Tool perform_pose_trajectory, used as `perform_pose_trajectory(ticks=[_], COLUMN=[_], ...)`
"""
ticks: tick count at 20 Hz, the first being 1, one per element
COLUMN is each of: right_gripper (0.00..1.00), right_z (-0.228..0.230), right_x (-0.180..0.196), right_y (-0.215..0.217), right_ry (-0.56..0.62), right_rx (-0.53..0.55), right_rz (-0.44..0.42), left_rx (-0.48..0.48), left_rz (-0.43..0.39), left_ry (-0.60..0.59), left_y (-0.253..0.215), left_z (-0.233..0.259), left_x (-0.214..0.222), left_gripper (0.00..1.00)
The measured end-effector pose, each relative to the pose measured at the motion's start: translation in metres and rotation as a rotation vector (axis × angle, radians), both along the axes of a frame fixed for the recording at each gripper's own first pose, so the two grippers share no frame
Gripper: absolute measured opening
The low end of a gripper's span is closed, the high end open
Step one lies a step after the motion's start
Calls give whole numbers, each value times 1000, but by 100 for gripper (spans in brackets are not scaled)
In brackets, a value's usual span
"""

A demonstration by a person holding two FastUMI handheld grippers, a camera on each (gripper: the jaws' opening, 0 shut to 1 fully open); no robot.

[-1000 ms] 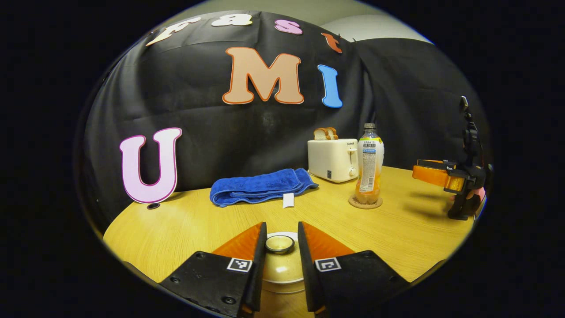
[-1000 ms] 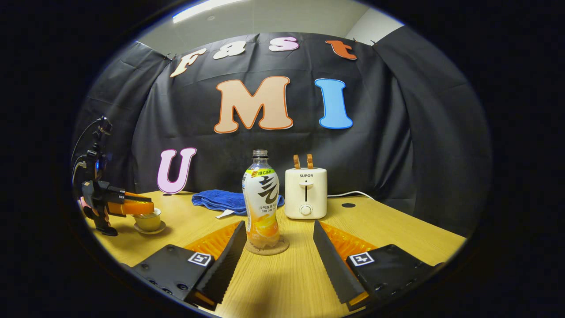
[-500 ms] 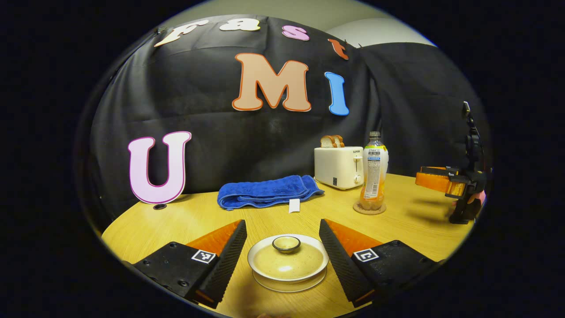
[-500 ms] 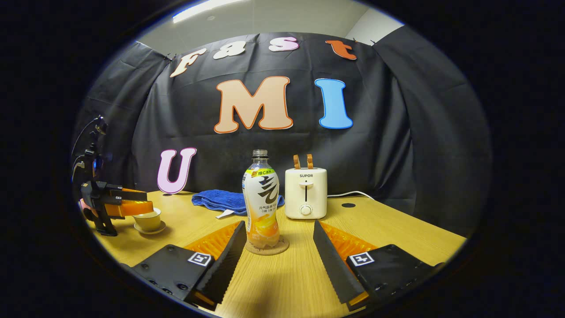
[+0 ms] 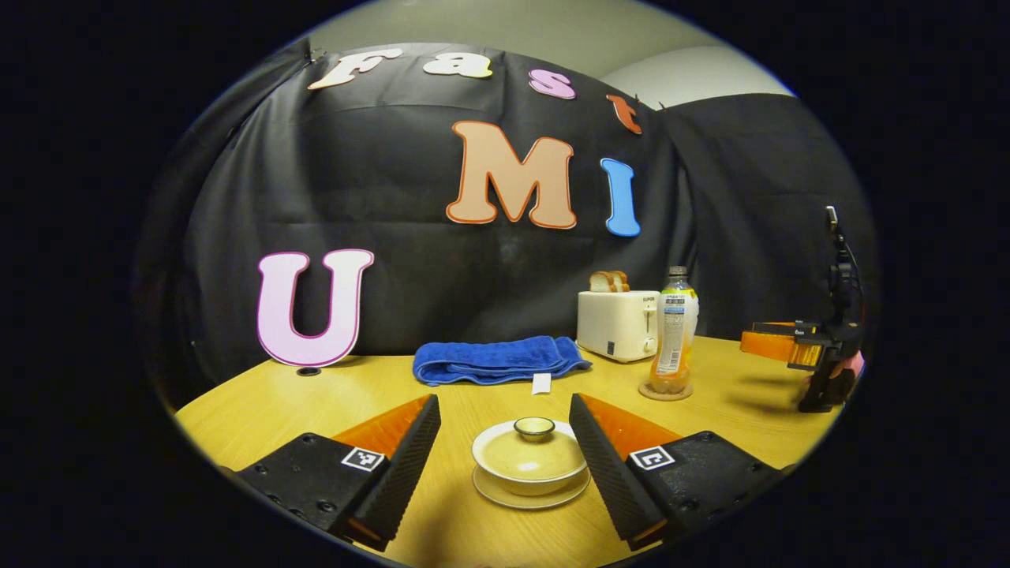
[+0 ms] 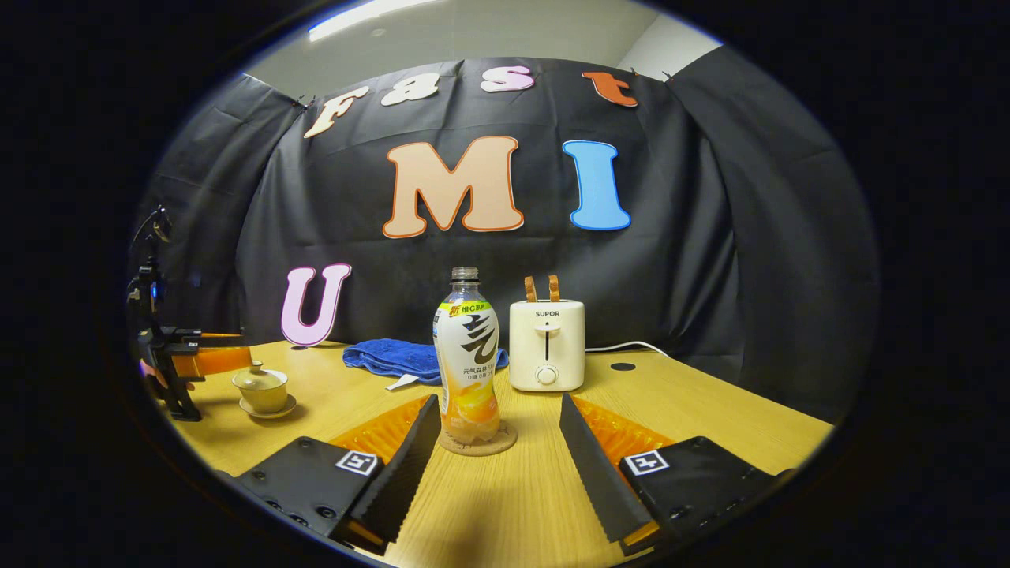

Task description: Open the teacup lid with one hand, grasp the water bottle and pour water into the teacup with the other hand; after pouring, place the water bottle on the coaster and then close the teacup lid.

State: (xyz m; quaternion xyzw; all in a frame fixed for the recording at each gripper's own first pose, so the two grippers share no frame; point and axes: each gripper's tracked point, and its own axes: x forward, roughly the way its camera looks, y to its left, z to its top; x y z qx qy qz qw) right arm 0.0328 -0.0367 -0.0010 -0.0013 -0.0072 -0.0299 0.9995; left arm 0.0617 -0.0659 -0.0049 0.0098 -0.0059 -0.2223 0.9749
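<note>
The left tool has let go of the lid's knob and drawn back from the teacup since a second ago; its fingers now stand wide apart, one on either side of the cup, touching nothing. The lid sits closed on the teacup, which rests on its saucer on the wooden surface. In the right gripper view the water bottle stands upright on the round coaster, framed between the parted fingers of the right tool, which is open and clear of it. Behind the bottle lie a folded blue towel and a white toaster with bread slices in its slots.
</note>
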Motion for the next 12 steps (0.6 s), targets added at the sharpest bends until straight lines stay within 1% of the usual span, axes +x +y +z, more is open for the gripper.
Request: perform_pose_trajectory(ticks=[2,3,4,8,9,10,11,12], right_gripper=[94,96,94,94,94,99,96,96], right_z=[-1,0,0,0,0,0,0,1], right_x=[1,0,1,-1,-2,-1,-3,-3], right_y=[0,-1,-3,-8,-10,-13,-15,-18], right_ry=[0,0,-1,-2,-3,-3,-4,-5], right_rx=[0,0,-1,-1,-2,-3,-3,-3], right_rz=[-2,-10,-17,-45,-56,-73,-88,-106], left_rx=[2,5,5,9,11,12,12,12], left_rz=[99,154,209,402,462,526,584,631], left_ry=[-3,-2,-5,-7,-8,-8,-10,-9], left_y=[23,36,48,87,99,112,122,130], left_z=[0,0,1,2,3,2,3,3], left_x=[0,1,0,-7,-11,-13,-16,-21], left_gripper=[96,96,96,96,96,96,96,96])
